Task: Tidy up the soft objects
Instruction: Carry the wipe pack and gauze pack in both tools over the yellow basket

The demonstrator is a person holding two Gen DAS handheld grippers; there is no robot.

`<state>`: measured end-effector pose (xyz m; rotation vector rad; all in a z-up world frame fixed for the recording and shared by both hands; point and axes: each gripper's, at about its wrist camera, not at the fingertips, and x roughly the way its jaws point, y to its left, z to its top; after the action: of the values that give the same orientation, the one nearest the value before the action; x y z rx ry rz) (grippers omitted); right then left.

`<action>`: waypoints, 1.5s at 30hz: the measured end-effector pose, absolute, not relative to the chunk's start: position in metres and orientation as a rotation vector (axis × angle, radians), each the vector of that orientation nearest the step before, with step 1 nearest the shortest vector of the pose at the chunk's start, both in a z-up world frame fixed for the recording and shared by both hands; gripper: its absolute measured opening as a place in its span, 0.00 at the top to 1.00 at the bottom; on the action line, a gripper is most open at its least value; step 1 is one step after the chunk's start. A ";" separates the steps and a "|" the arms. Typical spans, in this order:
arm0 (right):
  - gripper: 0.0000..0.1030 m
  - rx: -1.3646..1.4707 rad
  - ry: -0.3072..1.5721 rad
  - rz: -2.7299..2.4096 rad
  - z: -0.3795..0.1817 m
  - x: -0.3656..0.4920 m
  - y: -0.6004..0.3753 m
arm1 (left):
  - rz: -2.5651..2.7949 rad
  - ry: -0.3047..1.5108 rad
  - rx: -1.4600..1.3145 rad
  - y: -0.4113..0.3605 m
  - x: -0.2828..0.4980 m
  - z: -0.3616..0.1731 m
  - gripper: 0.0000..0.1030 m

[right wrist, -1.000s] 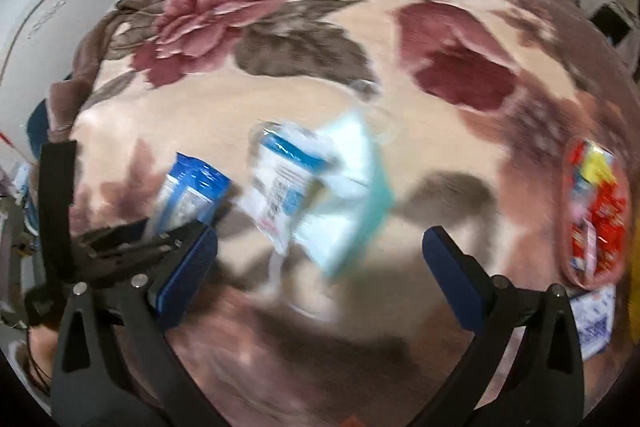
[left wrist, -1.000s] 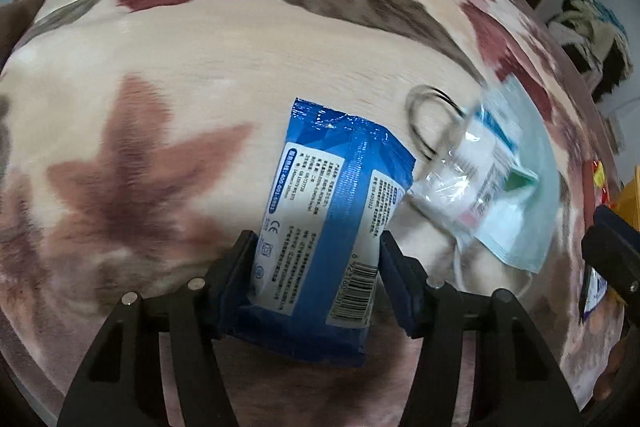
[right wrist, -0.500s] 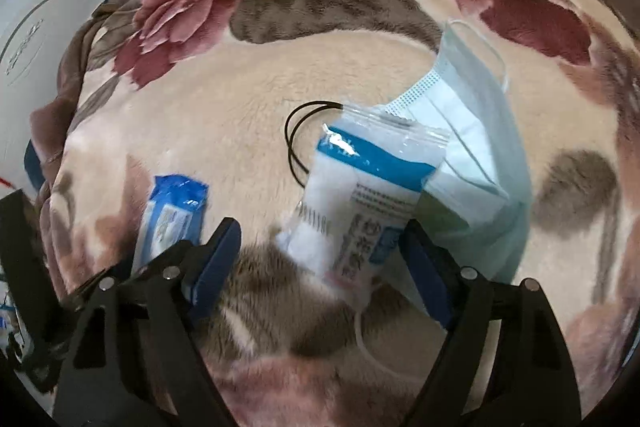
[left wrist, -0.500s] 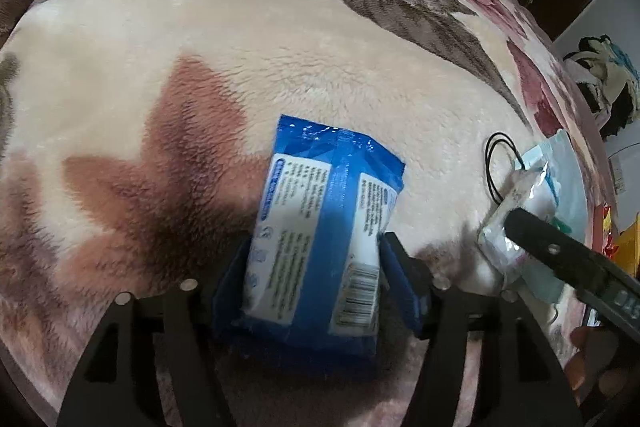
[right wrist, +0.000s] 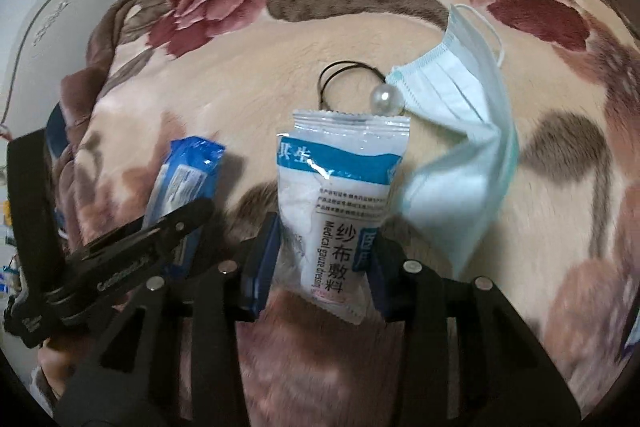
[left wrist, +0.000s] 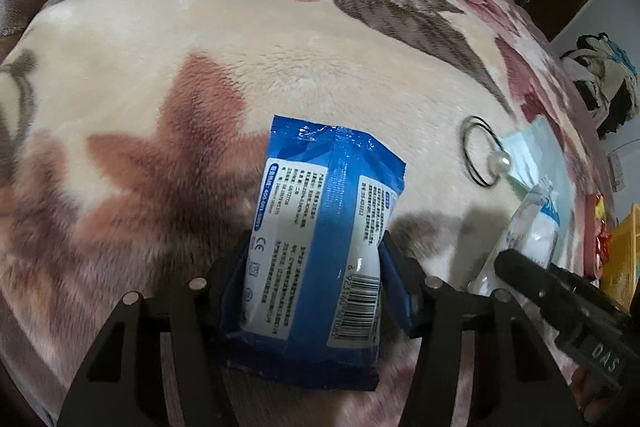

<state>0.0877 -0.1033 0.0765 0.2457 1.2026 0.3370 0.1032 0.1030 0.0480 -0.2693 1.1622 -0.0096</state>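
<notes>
My left gripper (left wrist: 314, 267) is shut on a blue wet-wipes pack (left wrist: 320, 227), which rests on the floral blanket (left wrist: 280, 47). My right gripper (right wrist: 324, 251) is shut on a white and blue gauze dressing packet (right wrist: 340, 195). The wipes pack (right wrist: 184, 175) shows to its left in the right wrist view, and the gauze packet (left wrist: 536, 227) shows at the right in the left wrist view. A light blue face mask (right wrist: 460, 147) lies just right of the gauze packet. A black hair tie with a pearl (right wrist: 386, 99) lies just beyond it.
A red snack bag (left wrist: 598, 227) and a yellow container (left wrist: 624, 259) sit at the blanket's far right. A pile of clothes (left wrist: 604, 75) lies beyond the bed. The blanket's left edge (right wrist: 100, 47) drops off by a white wall.
My right gripper has moved in over the gauze packet and closed on it. My left gripper stays shut on the wipes pack and has shifted slightly.
</notes>
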 end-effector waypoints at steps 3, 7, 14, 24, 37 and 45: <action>0.61 0.250 1.190 0.347 0.087 0.071 -0.107 | -0.019 1.154 -0.252 0.095 0.090 0.059 0.41; 0.61 0.262 1.193 0.335 0.095 0.050 -0.118 | -0.030 1.149 -0.228 0.082 0.071 0.072 0.41; 0.61 0.299 1.172 0.306 0.108 0.016 -0.147 | -0.054 1.147 -0.178 0.055 0.040 0.092 0.41; 0.61 0.376 1.113 0.225 0.126 -0.020 -0.215 | -0.138 1.117 -0.088 -0.016 0.017 0.123 0.41; 0.61 0.496 0.952 0.045 0.172 -0.057 -0.348 | -0.350 1.062 0.008 -0.161 0.012 0.172 0.41; 0.61 0.520 0.851 -0.059 0.204 -0.069 -0.428 | -0.480 1.013 0.052 -0.262 0.020 0.204 0.41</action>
<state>-0.0688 -0.4281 0.2040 0.5201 0.8510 -0.0589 0.0198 -0.2619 0.2044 0.0519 1.0127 -0.4804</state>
